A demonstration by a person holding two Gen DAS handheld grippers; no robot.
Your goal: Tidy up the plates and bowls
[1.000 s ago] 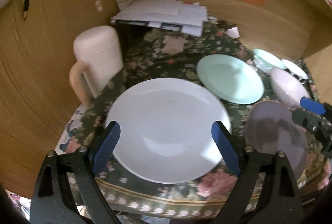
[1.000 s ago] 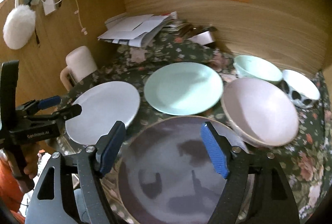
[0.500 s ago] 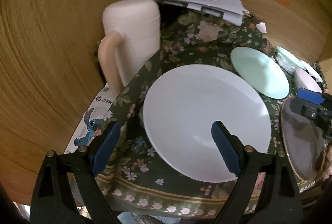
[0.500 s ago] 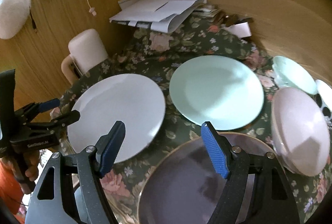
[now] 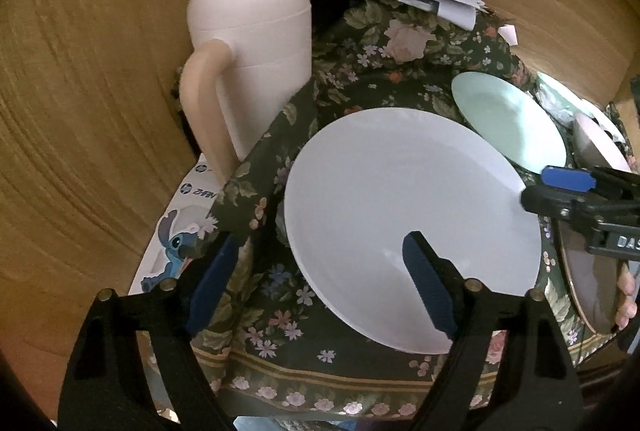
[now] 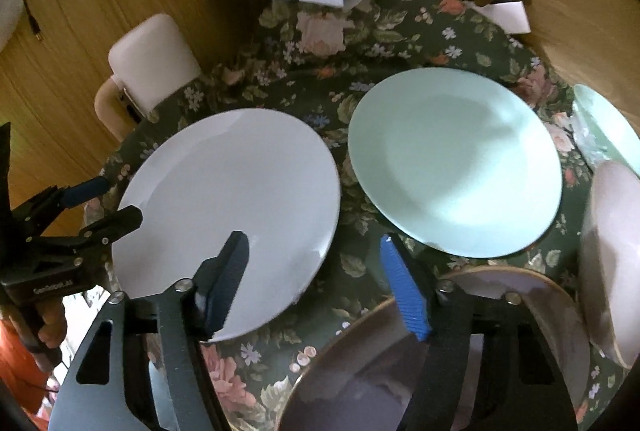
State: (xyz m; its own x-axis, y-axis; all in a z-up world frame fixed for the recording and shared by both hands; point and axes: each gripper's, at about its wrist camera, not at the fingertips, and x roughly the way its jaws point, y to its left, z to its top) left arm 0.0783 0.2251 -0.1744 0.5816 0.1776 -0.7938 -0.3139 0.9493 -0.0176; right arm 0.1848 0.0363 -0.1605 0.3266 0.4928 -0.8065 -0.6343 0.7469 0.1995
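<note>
The left gripper [image 5: 320, 271] is held spread — one finger over the white plate [image 5: 408, 223]. The right gripper [image 6: 316, 283] is likewise held spread, empty, between white plate and gold-rimmed plate [image 6: 360, 391].

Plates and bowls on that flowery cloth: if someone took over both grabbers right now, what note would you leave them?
Left gripper: open, empty, at the near-left edge of the white plate.
Right gripper: open, empty, hovering between the white plate and the gold-rimmed dark plate.
Mint plate lies flat behind them, apart from the white one. To the right sit the pink bowl and the mint bowl; a further bowl is barely visible.
Done: nothing stacked, every piece lies separately on the tablecloth.
Left: probably stack the plates, then nest the bowls.
</note>
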